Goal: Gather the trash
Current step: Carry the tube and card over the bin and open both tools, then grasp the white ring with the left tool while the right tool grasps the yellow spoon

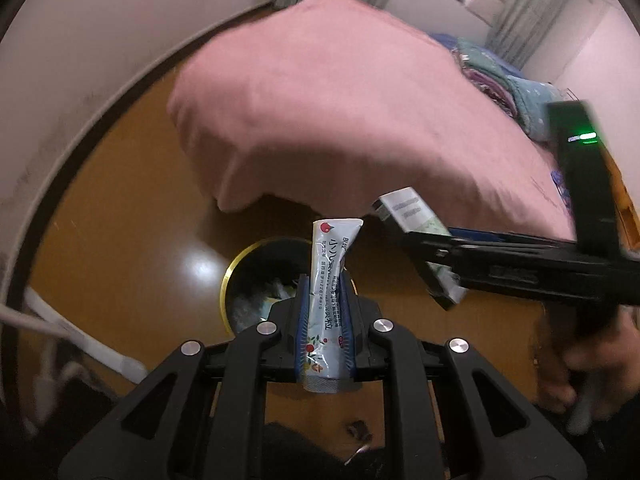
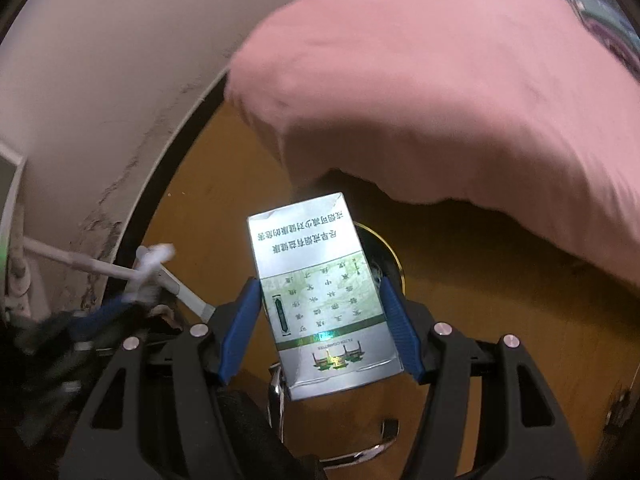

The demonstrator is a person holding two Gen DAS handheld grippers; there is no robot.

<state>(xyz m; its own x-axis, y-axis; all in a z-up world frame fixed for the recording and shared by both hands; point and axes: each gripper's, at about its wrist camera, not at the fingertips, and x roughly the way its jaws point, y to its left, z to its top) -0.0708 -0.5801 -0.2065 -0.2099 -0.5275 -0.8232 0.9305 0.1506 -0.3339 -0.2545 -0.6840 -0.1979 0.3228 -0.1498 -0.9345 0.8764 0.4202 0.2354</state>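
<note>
My left gripper (image 1: 326,284) is shut on a white sachet (image 1: 330,248) with a red fruit print, which stands upright between the blue pads. Right under it on the wooden floor sits a dark bin with a gold rim (image 1: 227,280), with some trash inside. My right gripper (image 1: 434,258) reaches in from the right, shut on a silver-green cigarette box (image 1: 404,204). In the right wrist view that gripper (image 2: 320,286) clamps the box (image 2: 312,256) by its sides. The box hides most of the bin, whose rim (image 2: 401,270) shows just behind it.
A bed with a pink cover (image 1: 340,100) overhangs the floor close behind the bin; the cover (image 2: 460,80) also fills the right wrist view's upper right. White pipes and a cable (image 2: 100,266) run along the stained wall at left. A person's hand (image 1: 572,368) grips the right tool.
</note>
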